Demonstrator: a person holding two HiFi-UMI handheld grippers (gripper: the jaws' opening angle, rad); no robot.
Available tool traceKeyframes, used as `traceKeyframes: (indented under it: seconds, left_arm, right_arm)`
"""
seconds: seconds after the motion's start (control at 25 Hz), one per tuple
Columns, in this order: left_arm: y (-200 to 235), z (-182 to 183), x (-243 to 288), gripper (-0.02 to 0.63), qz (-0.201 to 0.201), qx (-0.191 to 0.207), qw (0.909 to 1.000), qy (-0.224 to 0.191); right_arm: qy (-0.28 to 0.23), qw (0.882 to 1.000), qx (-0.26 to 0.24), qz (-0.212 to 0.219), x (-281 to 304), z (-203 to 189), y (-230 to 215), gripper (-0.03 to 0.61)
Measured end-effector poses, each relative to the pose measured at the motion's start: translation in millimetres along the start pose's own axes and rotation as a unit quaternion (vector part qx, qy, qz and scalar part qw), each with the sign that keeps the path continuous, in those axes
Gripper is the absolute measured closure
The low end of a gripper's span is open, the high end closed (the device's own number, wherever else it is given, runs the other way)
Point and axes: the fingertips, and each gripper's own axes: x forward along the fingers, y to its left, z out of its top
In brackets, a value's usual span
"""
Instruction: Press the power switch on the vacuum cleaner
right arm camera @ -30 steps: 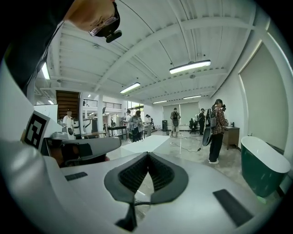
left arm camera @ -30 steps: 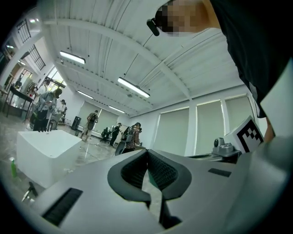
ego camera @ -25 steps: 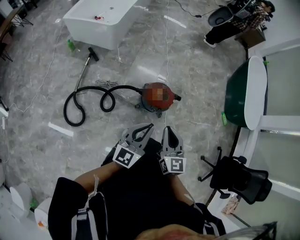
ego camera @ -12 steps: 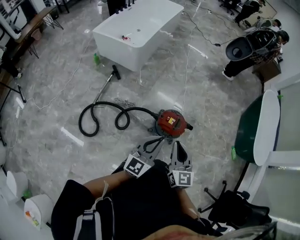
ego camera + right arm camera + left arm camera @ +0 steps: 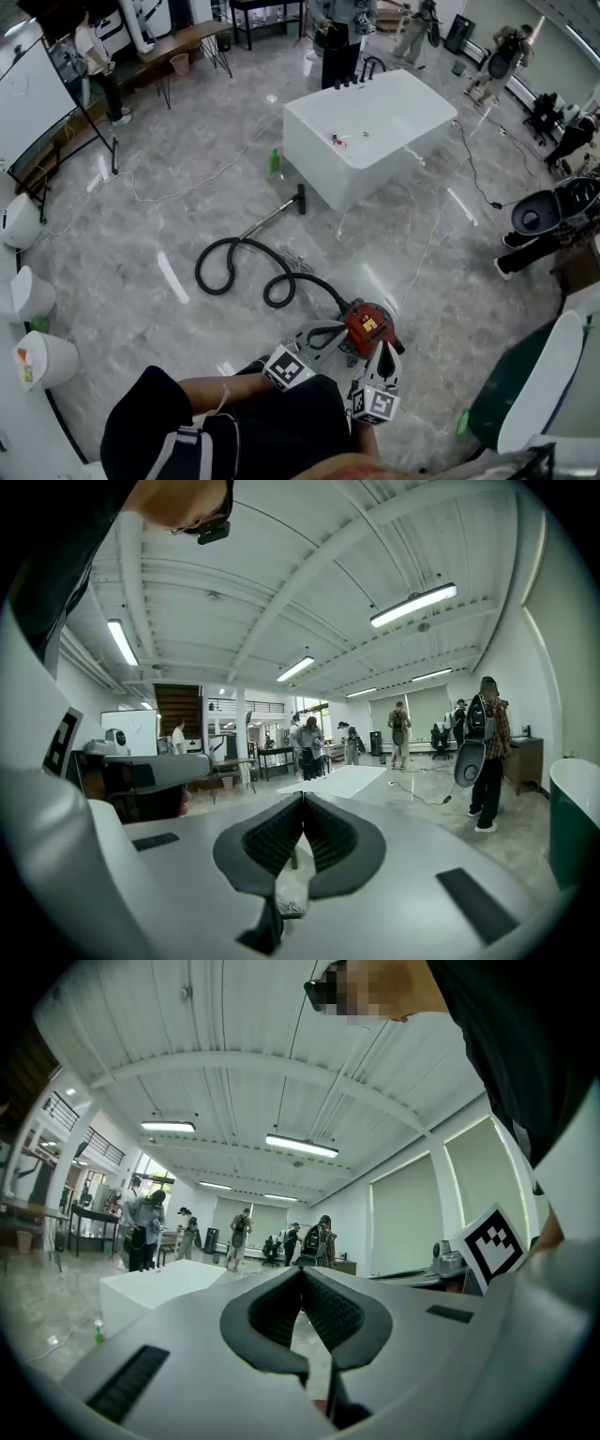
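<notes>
The red vacuum cleaner (image 5: pixel 367 326) stands on the grey marble floor just ahead of me. Its black hose (image 5: pixel 246 272) curls away to the left and ends in a wand (image 5: pixel 272 214). In the head view my left gripper (image 5: pixel 330 327) is shut and empty, its tips at the vacuum's left side. Just right of the vacuum's body my right gripper (image 5: pixel 386 350) is also shut with nothing held. Whether either touches the vacuum I cannot tell. Both gripper views look out level across the room, with the left gripper (image 5: pixel 300 1270) and the right gripper (image 5: pixel 302 797) closed tip to tip.
A white bathtub-shaped block (image 5: pixel 370 129) stands beyond the hose, with a green bottle (image 5: pixel 275 161) beside it. White bins (image 5: pixel 30 292) line the left edge. Green and white furniture (image 5: pixel 536 394) sits at right. Cables cross the floor. People (image 5: pixel 339 37) stand far off.
The head view has swung up across the room. The vacuum now lies lower in the frame, directly at the tips of both grippers. Both grippers stay shut.
</notes>
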Motion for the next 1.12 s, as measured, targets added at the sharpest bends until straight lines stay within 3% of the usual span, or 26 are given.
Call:
traceKeyframes:
  seconds: [0.32,0.56,0.64,0.72,0.84,1.12]
  left_arm:
    - [24,-9,2,0.595,0.05,0.012,0.9987,0.006]
    - [30,-12,-2,0.595,0.072,-0.023,0.9971,0.006]
    - [40,-12,-3,0.595,0.085,-0.029,0.9959,0.015]
    - [45,-14,-2,0.595,0.094,-0.024,0.9948,0.031]
    - [38,-26,7,0.595,0.089,-0.009,0.9944,0.055]
    - [5,-64,34,0.595,0.036,-0.028,0.9951,0.087]
  right_arm:
    - [0.031,0.998,-0.007,0.054,51,-29,-5,0.563]
    - [0.085,0.994,-0.031,0.057,85,-61,-16,0.563]
    - [0.09,0.993,-0.034,0.066,107,-52,-13,0.563]
    - [0.109,0.991,-0.053,0.062,119,-70,-27,0.563]
    - [0.14,0.987,-0.064,0.046,119,-100,-56,0.563]
    - [0.237,0.971,-0.037,0.023,124,-182,-90,0.563]
